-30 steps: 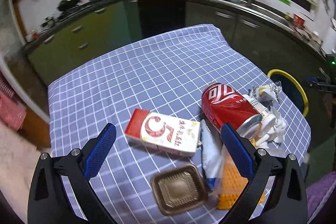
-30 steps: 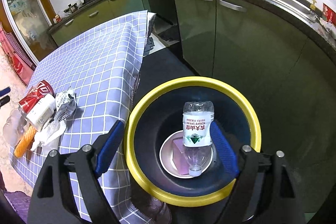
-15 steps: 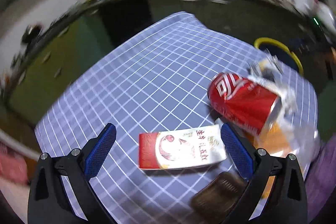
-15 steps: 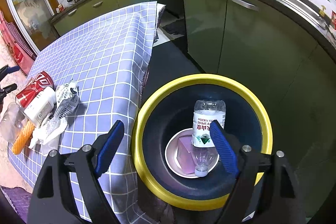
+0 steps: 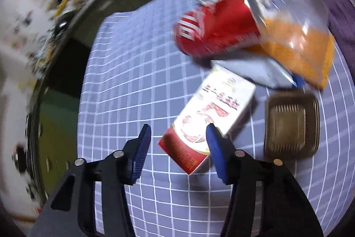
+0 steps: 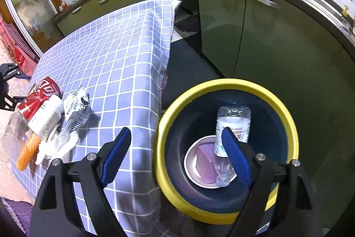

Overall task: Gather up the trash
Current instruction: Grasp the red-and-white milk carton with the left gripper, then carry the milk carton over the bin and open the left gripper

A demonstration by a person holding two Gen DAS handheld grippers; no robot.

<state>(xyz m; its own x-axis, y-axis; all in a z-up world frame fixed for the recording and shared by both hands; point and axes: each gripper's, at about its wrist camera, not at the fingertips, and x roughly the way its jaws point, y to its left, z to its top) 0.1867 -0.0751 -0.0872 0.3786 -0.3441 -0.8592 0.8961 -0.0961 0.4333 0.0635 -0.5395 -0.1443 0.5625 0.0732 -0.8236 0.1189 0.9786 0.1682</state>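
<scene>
In the left wrist view my left gripper [image 5: 178, 143] is open, its right pad at the near end of a red and white carton [image 5: 210, 117] lying on the checked tablecloth [image 5: 133, 63]. Beyond it lie a red can [image 5: 213, 30], an orange-filled clear bag [image 5: 295, 46] and a brown plastic tray [image 5: 290, 123]. In the right wrist view my right gripper [image 6: 177, 150] is open and empty above the yellow-rimmed bin [image 6: 224, 210], which holds a clear bottle [image 6: 233, 126] and a white bowl [image 6: 193, 161].
The right wrist view shows the can [image 6: 37, 94], a white bottle [image 6: 46, 117], a crumpled wrapper [image 6: 75, 108] and white tissue [image 6: 57, 146] near the table's corner. Green kitchen cabinets [image 6: 266, 41] stand behind the bin. The bin stands on the floor beside the table.
My left gripper has swung round and dropped toward the carton, its jaws narrower; the view is blurred. My right gripper has shifted left, away from the bin's centre.
</scene>
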